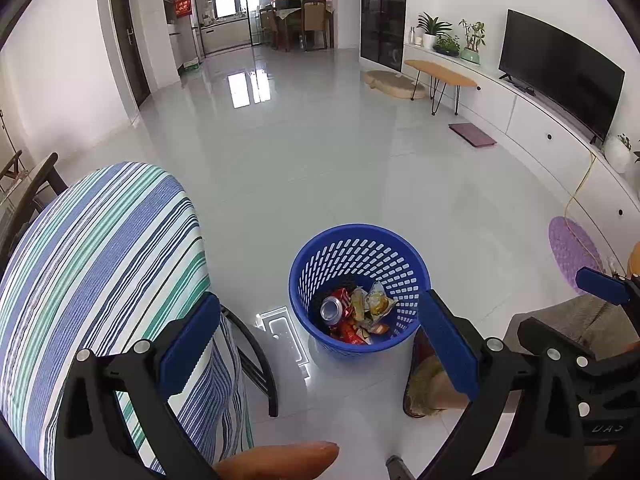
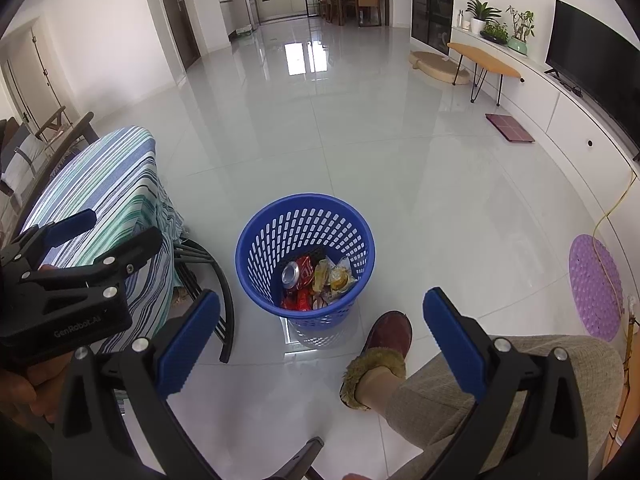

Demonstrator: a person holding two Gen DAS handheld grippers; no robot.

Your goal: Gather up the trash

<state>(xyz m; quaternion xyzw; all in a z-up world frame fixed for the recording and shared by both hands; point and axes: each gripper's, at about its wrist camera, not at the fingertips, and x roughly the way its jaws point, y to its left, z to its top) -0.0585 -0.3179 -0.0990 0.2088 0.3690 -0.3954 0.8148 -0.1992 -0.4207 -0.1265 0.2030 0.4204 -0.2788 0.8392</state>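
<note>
Basket: round blue plastic basket (image 1: 359, 288), walls pierced with slots, standing on glossy pale floor tiles (image 1: 280, 152), just right of the table.
Trash: a crushed silver-topped can (image 1: 332, 309), red wrappers (image 2: 297, 300) and crinkled yellow-clear packets (image 1: 374, 304) lie in the basket's bottom.
Left gripper (image 1: 320, 342): blue ribbed pads set wide, nothing between them.
Right gripper (image 2: 322, 332): likewise wide and empty.
Table: striped cloth (image 1: 100, 280) (blue, green, white) over dark curved legs.
Right view only: brown fur-trimmed slipper (image 2: 384, 344) and beige trouser leg (image 2: 480, 392), near the basket.
</note>
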